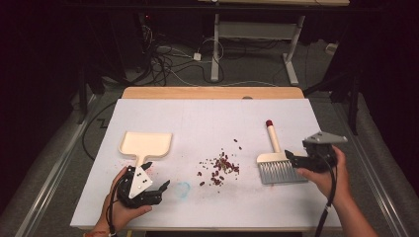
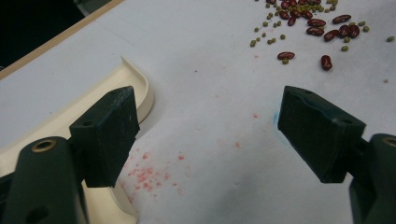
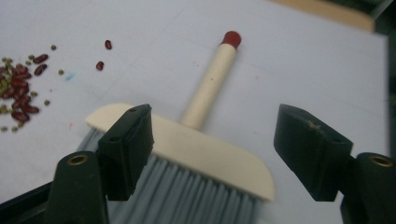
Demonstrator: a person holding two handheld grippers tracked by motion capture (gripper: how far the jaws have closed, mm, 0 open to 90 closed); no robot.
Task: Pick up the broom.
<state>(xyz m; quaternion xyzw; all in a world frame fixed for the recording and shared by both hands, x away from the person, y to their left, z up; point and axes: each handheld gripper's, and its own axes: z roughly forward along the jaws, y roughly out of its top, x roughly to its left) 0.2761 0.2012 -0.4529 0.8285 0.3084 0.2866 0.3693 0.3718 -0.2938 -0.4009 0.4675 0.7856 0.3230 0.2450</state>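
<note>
A cream hand brush (image 1: 276, 163) with grey bristles and a red-tipped handle lies flat on the white table at the right. My right gripper (image 1: 292, 159) hovers at the brush head's right end, jaws open; in the right gripper view the brush head (image 3: 196, 154) lies between and beyond the black fingers (image 3: 128, 149), not pressed by them. A cream dustpan (image 1: 145, 145) lies at the left. My left gripper (image 1: 160, 183) stands open just below its handle, beside the dustpan edge (image 2: 140, 88). Red and green beans (image 1: 220, 168) are scattered mid-table.
The white board (image 1: 207, 118) covers a wooden table. A faint blue mark (image 1: 183, 188) and pink specks (image 2: 149, 170) stain the board near the left gripper. Dark floor, cables and another table's legs lie beyond the far edge.
</note>
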